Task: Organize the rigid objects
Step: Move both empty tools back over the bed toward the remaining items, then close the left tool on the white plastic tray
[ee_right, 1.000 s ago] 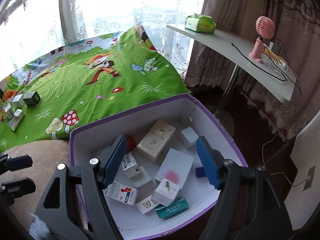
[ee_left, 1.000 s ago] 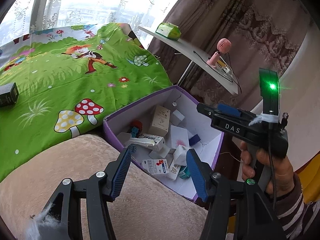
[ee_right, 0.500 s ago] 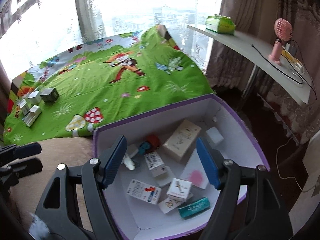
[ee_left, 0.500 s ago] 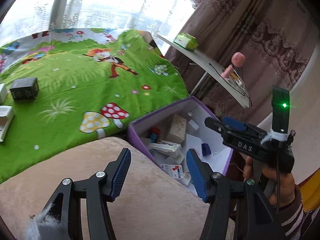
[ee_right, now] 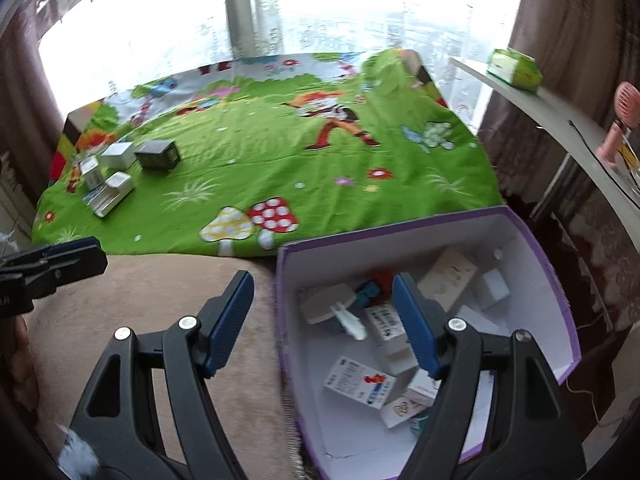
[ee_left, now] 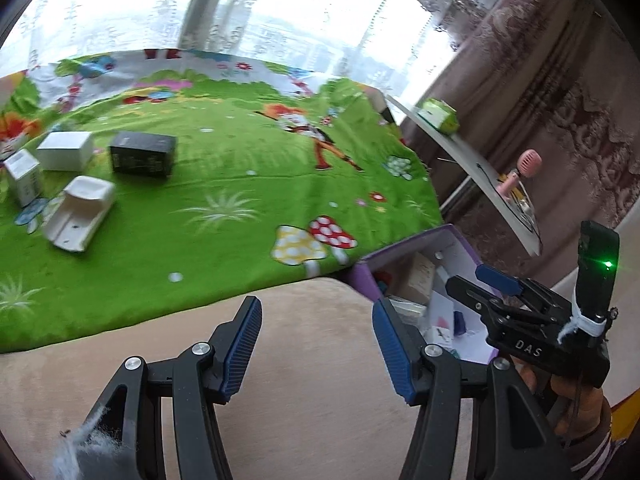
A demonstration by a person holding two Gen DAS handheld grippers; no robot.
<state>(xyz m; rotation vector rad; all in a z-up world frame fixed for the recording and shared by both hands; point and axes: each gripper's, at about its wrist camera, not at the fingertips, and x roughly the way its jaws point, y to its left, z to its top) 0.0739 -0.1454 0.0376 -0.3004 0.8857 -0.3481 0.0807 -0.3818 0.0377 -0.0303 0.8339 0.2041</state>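
Observation:
A purple box [ee_right: 554,280] with white walls sits at the right and holds several small cartons. On the green cartoon sheet [ee_left: 240,184], far left, lie a black box [ee_left: 143,154], two white boxes [ee_left: 66,150] and a white plastic piece [ee_left: 80,216]. The same black box [ee_right: 157,155] and white plastic piece [ee_right: 112,194] show in the right wrist view. My left gripper [ee_left: 316,308] hangs open over the beige cushion, nothing between its fingers. My right gripper [ee_right: 322,284] is open over the box's left wall, empty. It also shows as the right gripper [ee_left: 480,284] above the box.
A beige cushion [ee_right: 140,320] lies in front of the sheet, against the box. A grey shelf [ee_right: 560,112] at the right carries a green tissue pack [ee_right: 514,65] and a pink fan [ee_left: 524,168]. Curtains and a bright window stand behind. A hand [ee_left: 576,400] holds the right gripper.
Both grippers have swung left, away from the purple box, which now sits further right in each view. The loose boxes on the sheet have come closer. Both jaw gaps are unchanged.

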